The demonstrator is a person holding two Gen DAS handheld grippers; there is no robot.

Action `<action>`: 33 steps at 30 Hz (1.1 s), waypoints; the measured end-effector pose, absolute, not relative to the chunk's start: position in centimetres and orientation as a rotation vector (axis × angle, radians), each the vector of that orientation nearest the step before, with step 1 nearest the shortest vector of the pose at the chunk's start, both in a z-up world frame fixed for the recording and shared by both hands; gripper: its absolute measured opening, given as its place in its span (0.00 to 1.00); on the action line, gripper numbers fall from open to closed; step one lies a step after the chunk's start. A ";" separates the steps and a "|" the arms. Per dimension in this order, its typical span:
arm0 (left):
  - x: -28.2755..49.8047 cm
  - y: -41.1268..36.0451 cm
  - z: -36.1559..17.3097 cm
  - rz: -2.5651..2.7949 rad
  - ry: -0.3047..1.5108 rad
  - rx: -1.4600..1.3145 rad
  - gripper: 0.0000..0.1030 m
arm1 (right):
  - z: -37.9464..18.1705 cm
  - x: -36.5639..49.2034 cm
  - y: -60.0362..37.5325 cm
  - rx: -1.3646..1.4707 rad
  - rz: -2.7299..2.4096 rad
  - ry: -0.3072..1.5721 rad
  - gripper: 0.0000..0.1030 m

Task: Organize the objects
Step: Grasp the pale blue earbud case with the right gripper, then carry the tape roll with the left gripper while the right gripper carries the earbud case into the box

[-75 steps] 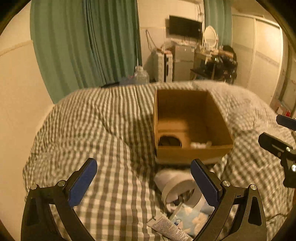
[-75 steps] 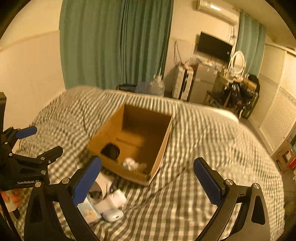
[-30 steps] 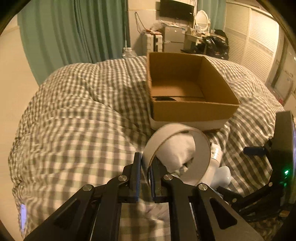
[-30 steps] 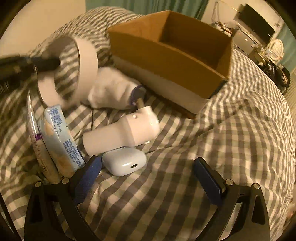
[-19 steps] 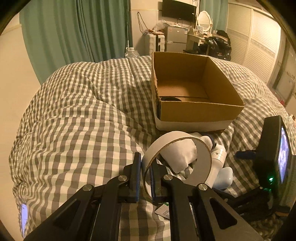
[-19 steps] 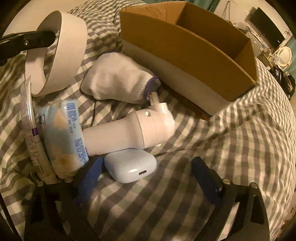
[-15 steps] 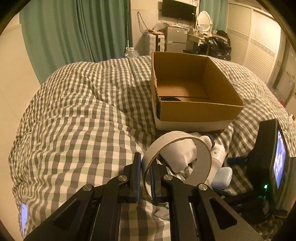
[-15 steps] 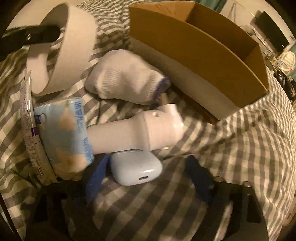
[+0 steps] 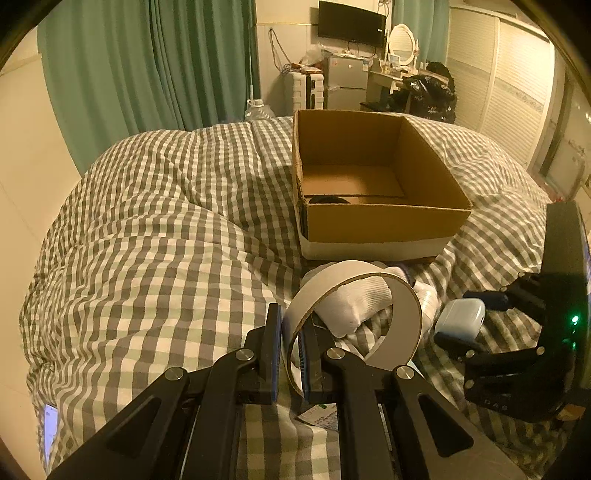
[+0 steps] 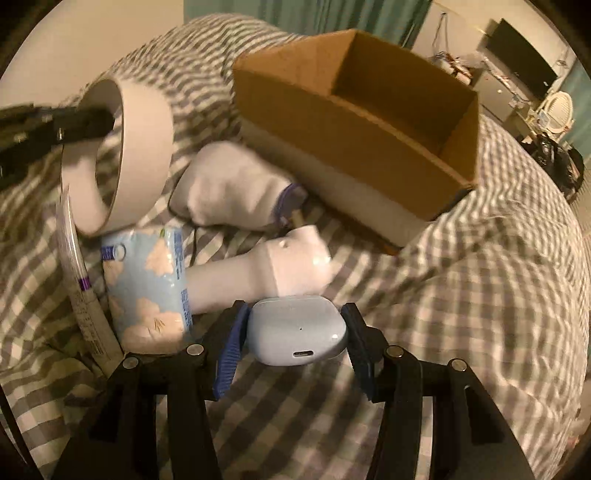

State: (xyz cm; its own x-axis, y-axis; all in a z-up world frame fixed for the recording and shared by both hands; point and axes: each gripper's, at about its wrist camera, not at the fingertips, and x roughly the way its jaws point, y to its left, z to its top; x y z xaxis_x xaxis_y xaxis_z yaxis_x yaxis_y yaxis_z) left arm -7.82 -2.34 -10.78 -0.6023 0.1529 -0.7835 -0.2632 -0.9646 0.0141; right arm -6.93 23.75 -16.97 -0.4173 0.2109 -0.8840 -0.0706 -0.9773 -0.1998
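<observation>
Right gripper (image 10: 295,339): jaws narrowed around earbud case (image 10: 298,329), long axis crosswise between the pads, contact uncertain. Left gripper (image 9: 289,354): clamped on tape roll (image 9: 354,321) wall. Cardboard box (image 9: 380,221) lies straight ahead, toward the bed's far edge.

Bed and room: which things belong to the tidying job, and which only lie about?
Job:
tape roll, in left gripper
earbud case, between right gripper fingers
box
sock
tissue pack
white bottle
tube

Lying about:
TV
mirror
curtains
</observation>
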 end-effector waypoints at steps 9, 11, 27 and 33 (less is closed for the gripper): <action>-6.8 -1.9 -9.2 2.614 0.196 -1.212 0.09 | -14.2 -5.6 23.5 -1.489 2.546 -0.219 0.50; -6.6 -1.6 -8.8 2.612 0.203 -1.199 0.09 | -13.5 -5.5 23.3 -1.475 2.553 -0.218 0.50; -6.4 0.5 -4.5 2.623 0.243 -1.069 0.09 | -6.8 -3.7 21.9 -1.244 2.634 -0.266 0.50; -8.0 1.4 -2.9 2.635 0.262 -1.023 0.08 | -4.2 -4.5 22.2 -1.170 2.658 -0.288 0.50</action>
